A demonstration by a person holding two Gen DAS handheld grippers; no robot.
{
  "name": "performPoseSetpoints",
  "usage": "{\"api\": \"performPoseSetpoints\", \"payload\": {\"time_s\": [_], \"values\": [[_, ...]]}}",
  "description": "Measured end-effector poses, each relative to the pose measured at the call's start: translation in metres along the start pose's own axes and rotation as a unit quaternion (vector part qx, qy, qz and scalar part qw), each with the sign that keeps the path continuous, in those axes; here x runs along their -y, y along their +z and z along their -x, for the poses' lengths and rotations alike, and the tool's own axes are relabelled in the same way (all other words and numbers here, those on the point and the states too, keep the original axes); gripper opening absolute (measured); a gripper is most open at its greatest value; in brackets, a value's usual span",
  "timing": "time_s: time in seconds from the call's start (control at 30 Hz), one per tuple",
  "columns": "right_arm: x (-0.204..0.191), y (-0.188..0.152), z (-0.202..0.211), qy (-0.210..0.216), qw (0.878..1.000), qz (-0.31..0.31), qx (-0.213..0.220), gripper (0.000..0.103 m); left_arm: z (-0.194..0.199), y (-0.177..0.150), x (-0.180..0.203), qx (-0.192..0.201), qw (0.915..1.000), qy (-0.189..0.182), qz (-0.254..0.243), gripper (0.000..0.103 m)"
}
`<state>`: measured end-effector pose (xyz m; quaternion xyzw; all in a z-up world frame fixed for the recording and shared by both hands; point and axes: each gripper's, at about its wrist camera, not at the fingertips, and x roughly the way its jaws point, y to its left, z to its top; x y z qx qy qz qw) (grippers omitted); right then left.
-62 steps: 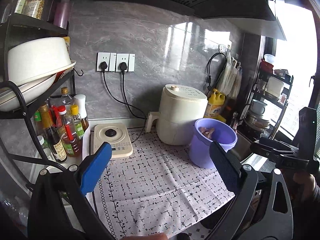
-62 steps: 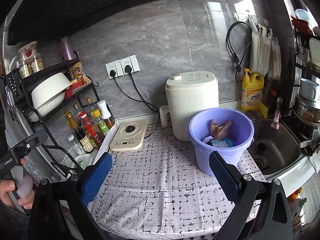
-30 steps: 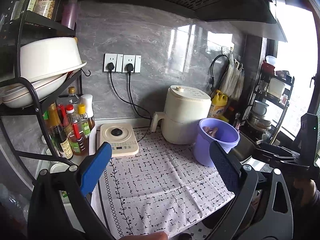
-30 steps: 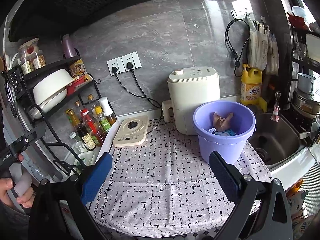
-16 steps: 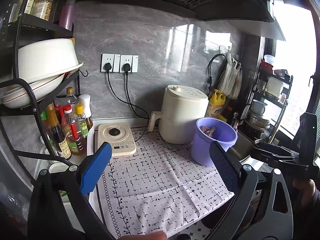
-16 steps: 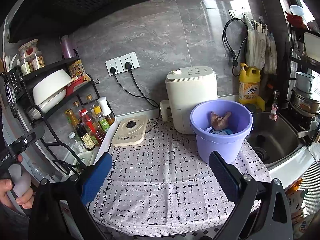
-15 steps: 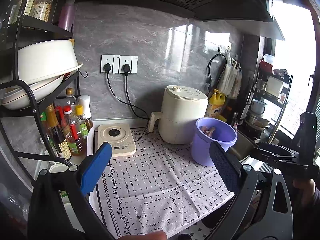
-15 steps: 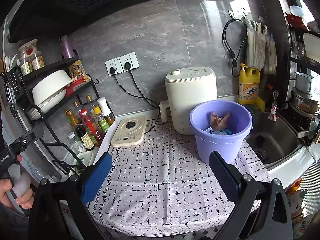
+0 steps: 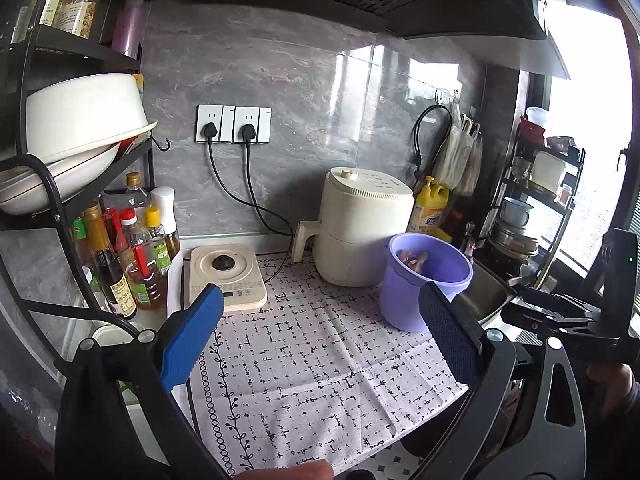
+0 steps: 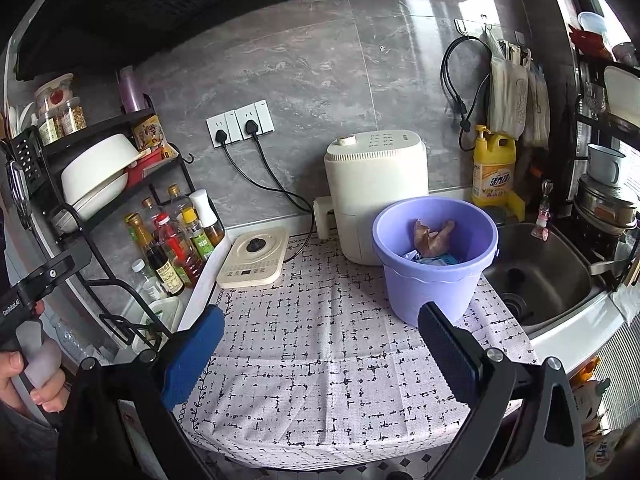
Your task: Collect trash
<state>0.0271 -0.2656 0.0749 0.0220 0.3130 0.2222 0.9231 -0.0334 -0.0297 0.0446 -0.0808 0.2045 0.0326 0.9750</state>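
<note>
At far left a black rack [image 10: 100,184] holds a white bowl [image 10: 98,170] on its middle shelf, jars above it, and a cluster of sauce bottles [image 10: 172,240] at counter level. Just right of the bottles lies a cream induction cooker [image 10: 254,258], its back edge near the grey wall, where two black plugs sit in the sockets [image 10: 240,122]. A patterned cloth [image 10: 332,344] covers the counter from the cooker to the sink edge. Toward the middle, the left gripper [image 9: 316,336] hovers over the near part of the cloth with its jaws spread wide and nothing between them; the right gripper [image 10: 320,352] is likewise wide apart and empty above the cloth's front half. Behind stands a cream air fryer [image 10: 374,188] against the wall, and just in front of it, touching or nearly so, a purple bucket [image 10: 434,276] stands upright on the cloth. The trash [image 10: 432,236] lies inside the bucket: a crumpled brown piece above a pale blue wrapper. Right of the fryer a yellow detergent bottle [image 10: 494,168] stands by the wall, with bags hanging above it. Further right is the steel sink [image 10: 544,276], and at the far right a second rack [image 10: 608,184] carries pots and a cup.
</note>
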Motion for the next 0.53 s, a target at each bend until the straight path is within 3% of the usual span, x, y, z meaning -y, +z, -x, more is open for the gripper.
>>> {"api": "performPoseSetpoints", "payload": {"time_s": [0.3,0.53], "values": [[0.01,0.0,-0.016,0.002,1.0,0.0,-0.014,0.095,-0.017,0.0,0.005,-0.008,1.0,0.0,-0.002,0.097],[0.017,0.007,-0.052,0.014,0.999,0.004,-0.036,0.095,-0.033,-0.003,-0.007,-0.016,0.9995,0.023,0.016,0.097]]}}
